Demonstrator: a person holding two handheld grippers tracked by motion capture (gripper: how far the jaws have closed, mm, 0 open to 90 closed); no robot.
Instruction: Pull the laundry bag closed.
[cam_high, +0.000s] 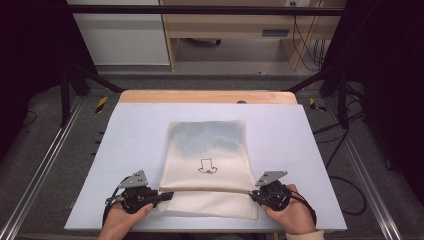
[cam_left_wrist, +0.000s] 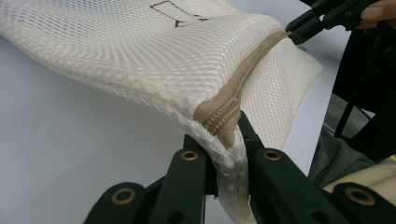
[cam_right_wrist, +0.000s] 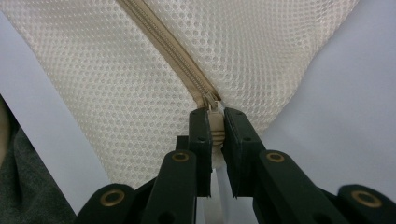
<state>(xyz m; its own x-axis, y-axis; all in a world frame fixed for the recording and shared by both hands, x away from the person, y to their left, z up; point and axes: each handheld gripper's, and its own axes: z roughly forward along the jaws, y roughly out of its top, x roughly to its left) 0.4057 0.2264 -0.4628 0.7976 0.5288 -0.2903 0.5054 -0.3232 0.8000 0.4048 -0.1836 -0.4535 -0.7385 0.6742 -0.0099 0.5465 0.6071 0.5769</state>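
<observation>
A cream mesh bag (cam_high: 207, 150) lies flat on the pale table (cam_high: 125, 150), with something bluish (cam_high: 207, 136) showing through its far half. A tan zipper (cam_high: 210, 190) runs across the bag near its front edge. My left gripper (cam_high: 167, 195) is shut on the bag's left edge at the zipper's end (cam_left_wrist: 219, 116), lifting the mesh (cam_left_wrist: 140, 51) slightly. My right gripper (cam_high: 251, 194) is shut on the zipper pull (cam_right_wrist: 215, 123) at the right end of the closed zipper (cam_right_wrist: 168, 46). The right gripper (cam_left_wrist: 292, 30) also appears far off in the left gripper view.
A small dark outline mark (cam_high: 206, 166) sits on the bag's middle. A wooden strip (cam_high: 200, 96) borders the table's far edge. Metal rails (cam_high: 45, 160) run along both sides, and cables (cam_high: 345, 185) lie on the floor to the right.
</observation>
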